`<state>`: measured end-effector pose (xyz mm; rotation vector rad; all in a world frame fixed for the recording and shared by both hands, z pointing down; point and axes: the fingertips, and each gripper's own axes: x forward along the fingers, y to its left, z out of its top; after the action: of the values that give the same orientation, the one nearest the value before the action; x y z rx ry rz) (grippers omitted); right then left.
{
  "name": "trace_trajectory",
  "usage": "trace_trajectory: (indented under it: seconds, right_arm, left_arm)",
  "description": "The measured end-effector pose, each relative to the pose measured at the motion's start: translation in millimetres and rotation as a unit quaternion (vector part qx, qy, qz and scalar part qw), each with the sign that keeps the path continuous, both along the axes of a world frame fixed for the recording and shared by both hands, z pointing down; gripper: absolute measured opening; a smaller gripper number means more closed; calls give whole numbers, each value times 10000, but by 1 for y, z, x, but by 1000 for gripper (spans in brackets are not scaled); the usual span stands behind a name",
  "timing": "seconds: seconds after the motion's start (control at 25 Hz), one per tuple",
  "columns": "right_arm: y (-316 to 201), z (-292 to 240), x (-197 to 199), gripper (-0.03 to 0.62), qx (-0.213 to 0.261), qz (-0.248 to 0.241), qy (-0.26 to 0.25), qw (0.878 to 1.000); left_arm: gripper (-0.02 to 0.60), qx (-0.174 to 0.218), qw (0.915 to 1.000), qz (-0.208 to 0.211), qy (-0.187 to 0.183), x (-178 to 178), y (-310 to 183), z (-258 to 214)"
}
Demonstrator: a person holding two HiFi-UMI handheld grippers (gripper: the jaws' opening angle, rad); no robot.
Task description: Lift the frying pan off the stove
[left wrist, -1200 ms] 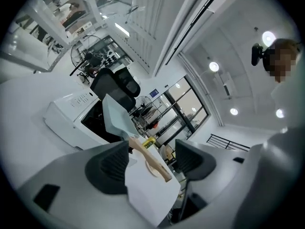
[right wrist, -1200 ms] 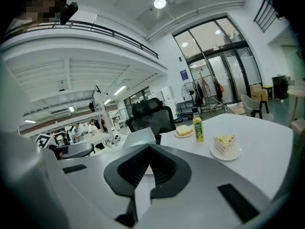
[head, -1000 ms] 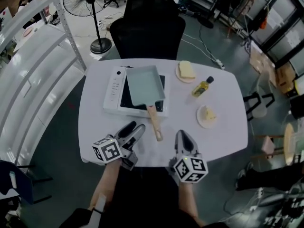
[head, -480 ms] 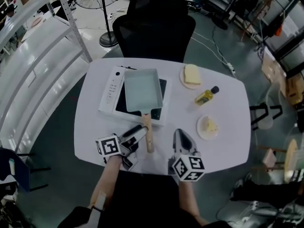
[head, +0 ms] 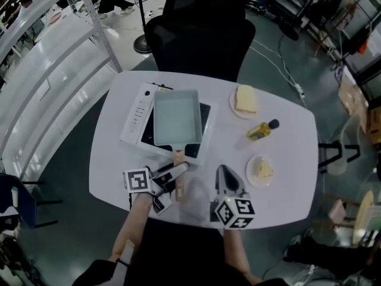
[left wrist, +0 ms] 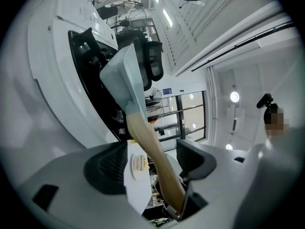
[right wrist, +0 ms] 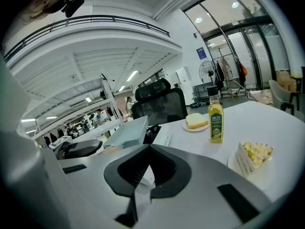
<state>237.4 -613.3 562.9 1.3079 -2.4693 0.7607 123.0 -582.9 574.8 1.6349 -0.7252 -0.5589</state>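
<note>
Plainly, the yellow oil bottle (right wrist: pixel 215 122) bears a green label, its print too small to read. The pale blue-green rectangular metal frying pan (head: pixel 175 119) sits on the flat black-glass, white-cased stove (head: pixel 138 109) at far left; the left gripper (head: pixel 174 173) gapes around its smooth wooden handle (left wrist: pixel 143 137), while the right gripper (right wrist: pixel 147 149) is pinched closed, empty

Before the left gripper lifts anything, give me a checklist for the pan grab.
1. Handle between the left gripper jaws: ok, the wooden handle runs through them.
2. Jaws closed on the handle: not ok, they stand apart with a gap beside it.
3. Pan resting on the stove, nothing inside: ok.
4. Right gripper out of the way: ok, shut, empty, apart from the handle.
5. Bottle clear of the pan: ok, it stands off to the right.
6. Stove off: cannot tell.
</note>
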Motion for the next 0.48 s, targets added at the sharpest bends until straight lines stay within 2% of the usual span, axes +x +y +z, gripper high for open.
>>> trace_trajectory:
  seconds: [0.08, 0.2, 0.28, 0.32, 0.36, 0.48]
  right_arm:
    - [-5, 4, 1, 5, -25, -60, -4, 10000]
    - [-8, 9, 2, 5, -59, -167, 21, 9998]
    - [-10, 14, 5, 5, -69, -198, 32, 9998]
    - [-11, 15, 6, 5, -71, -222, 37, 9997]
    - [-11, 17, 6, 5, -73, -254, 45, 9996]
    - [-11, 17, 5, 5, -62, -352, 64, 9993]
  left_arm:
    - [304, 129, 9999, 103, 39, 7, -4, -2]
    - [303, 63, 9999, 160, 3, 11, -4, 4]
    - [302, 156, 9997, 187, -73, 12, -5, 5]
    - [281, 171, 9996, 190, -148, 12, -6, 6]
    - [226, 139, 9995, 186, -217, 12, -6, 8]
    - [192, 256, 9990, 249, -279, 14, -7, 6]
